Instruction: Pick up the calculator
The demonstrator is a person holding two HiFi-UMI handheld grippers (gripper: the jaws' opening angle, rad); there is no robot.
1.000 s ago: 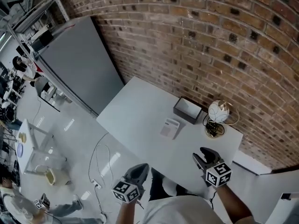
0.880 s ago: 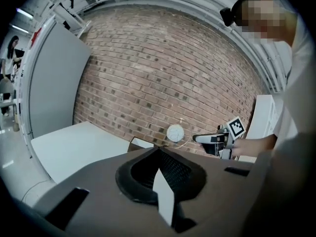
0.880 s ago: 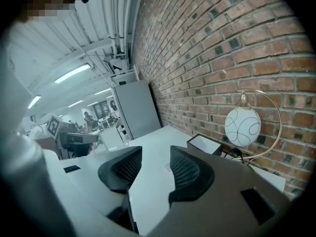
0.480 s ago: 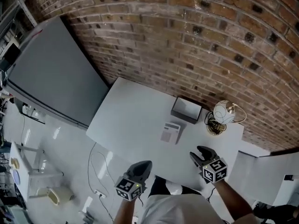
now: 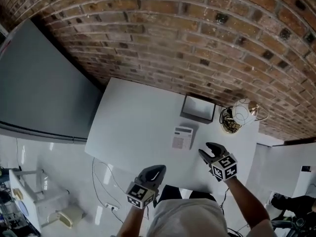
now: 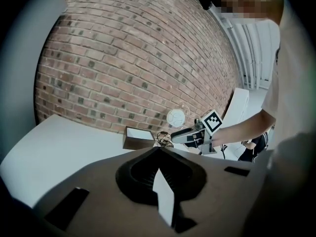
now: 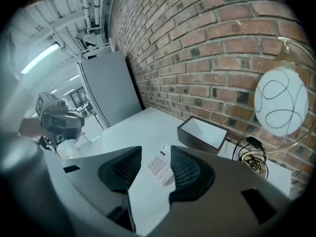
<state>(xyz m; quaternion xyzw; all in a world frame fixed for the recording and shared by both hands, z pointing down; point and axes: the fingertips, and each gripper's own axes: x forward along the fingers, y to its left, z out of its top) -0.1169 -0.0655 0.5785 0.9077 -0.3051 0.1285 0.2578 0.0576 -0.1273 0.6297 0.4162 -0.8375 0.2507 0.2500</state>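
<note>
A white calculator [image 5: 182, 138] lies flat on the white table [image 5: 133, 122], in front of a dark open box [image 5: 198, 108]. My right gripper [image 5: 206, 153] hovers over the table's near edge, just right of the calculator and apart from it. It is open: in the right gripper view the calculator [image 7: 159, 167] shows through the gap between the jaws of the gripper [image 7: 155, 154], farther ahead. My left gripper [image 5: 158, 170] is off the near edge of the table, its tips together and nothing in them [image 6: 159, 150]. The calculator is hidden in the left gripper view.
A round white lamp [image 5: 243, 111] with coiled cables [image 5: 228, 124] stands at the table's far right corner against the brick wall [image 5: 197, 38]. A big grey panel [image 5: 34, 98] leans to the left of the table. A cord [image 5: 101, 181] trails on the floor.
Both grippers have come forward and lower towards the table. The right one now reaches over the near edge beside the calculator. The head view has swung right, away from the room.
</note>
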